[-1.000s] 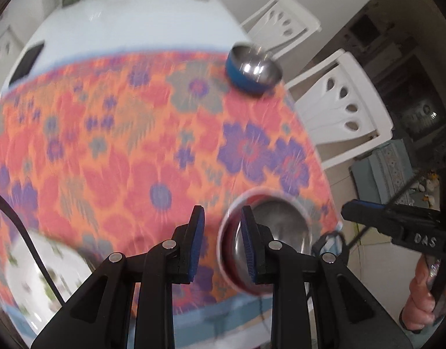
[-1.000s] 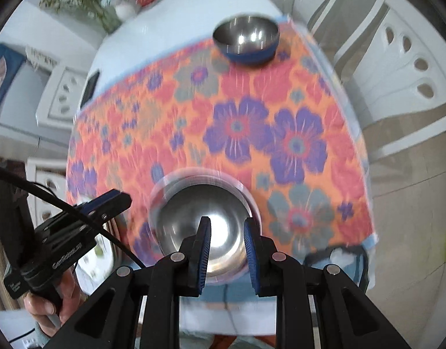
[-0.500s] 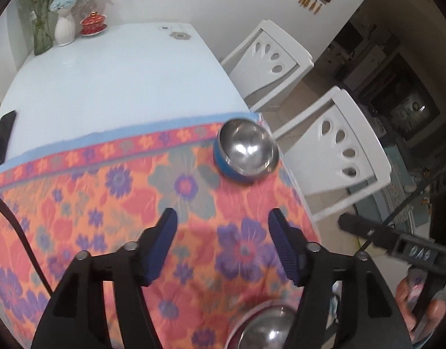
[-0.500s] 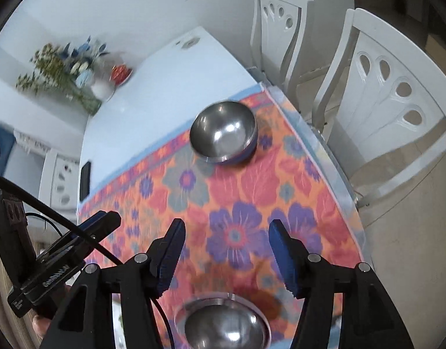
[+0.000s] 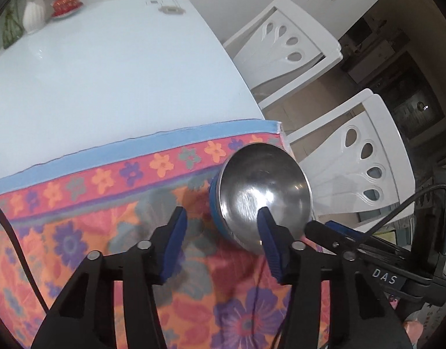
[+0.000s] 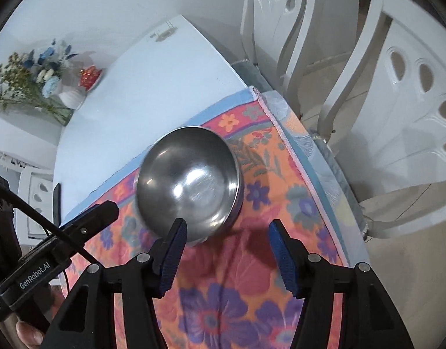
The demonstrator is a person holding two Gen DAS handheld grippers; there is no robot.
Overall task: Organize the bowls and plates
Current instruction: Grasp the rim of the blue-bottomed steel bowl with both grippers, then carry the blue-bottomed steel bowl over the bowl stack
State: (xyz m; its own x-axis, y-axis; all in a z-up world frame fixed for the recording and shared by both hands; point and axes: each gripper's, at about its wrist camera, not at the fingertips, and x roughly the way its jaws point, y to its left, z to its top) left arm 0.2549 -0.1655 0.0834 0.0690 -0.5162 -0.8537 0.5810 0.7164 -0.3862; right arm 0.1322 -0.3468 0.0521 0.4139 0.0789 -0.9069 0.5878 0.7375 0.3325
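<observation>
- Now the bowl is sitting upright on the floral cloth, near its far right corner.
- Left gripper is closing its jaws, its right finger overlapping the bowl's rim in view; nothing held.
- Right gripper is hovering half-open beside the bowl, gripping nothing.

the bowl sits on the cloth near its far corner, close to the bench edge. two chairs stand beside that edge. a vase stands at the bench's far end. each claw hangs just before the bowl.
</observation>
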